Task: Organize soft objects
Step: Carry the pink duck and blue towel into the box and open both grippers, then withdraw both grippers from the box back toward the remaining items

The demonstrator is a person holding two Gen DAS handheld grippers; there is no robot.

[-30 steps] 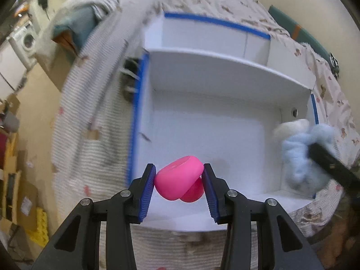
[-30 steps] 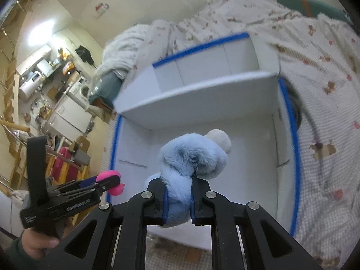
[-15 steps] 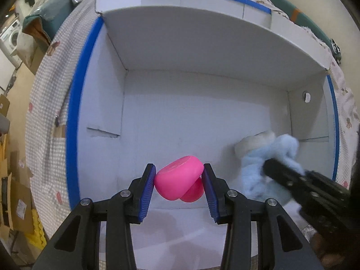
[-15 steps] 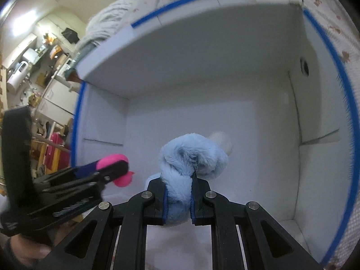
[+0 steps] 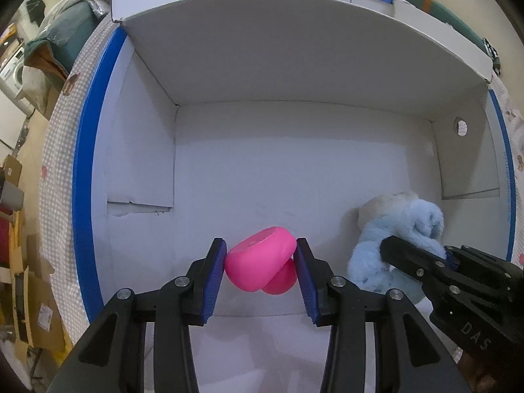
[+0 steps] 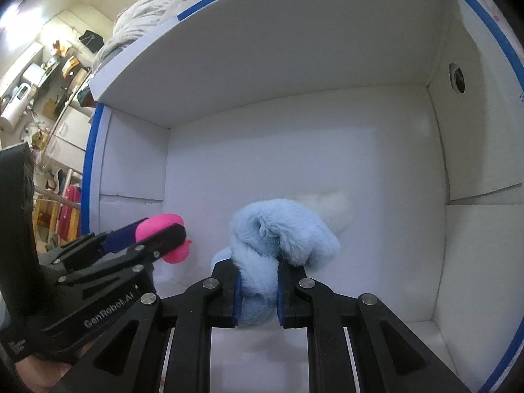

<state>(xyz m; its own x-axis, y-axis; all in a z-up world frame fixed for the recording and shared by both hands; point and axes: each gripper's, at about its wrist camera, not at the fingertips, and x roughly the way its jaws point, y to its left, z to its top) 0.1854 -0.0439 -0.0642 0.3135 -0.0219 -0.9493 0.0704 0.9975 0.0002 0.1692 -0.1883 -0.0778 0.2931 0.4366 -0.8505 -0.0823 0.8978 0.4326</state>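
A: What is clamped in the left gripper (image 5: 261, 267)?
B: A pink soft toy (image 5: 260, 267) is pinched between its blue pads, over the white box (image 5: 140, 150) floor.
A: And to its right?
B: A blue plush (image 5: 398, 229) is gripped by the right gripper (image 5: 422, 257), near the box's right wall.

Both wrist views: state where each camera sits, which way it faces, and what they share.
Left wrist: on the left tool, facing down into the white box; its pads clamp the pink toy; the right tool enters at right.
Right wrist: on the right tool, facing into the same box; its pads clamp the blue plush; a hand shows at lower left.
Shared: box, both toys, both tools.
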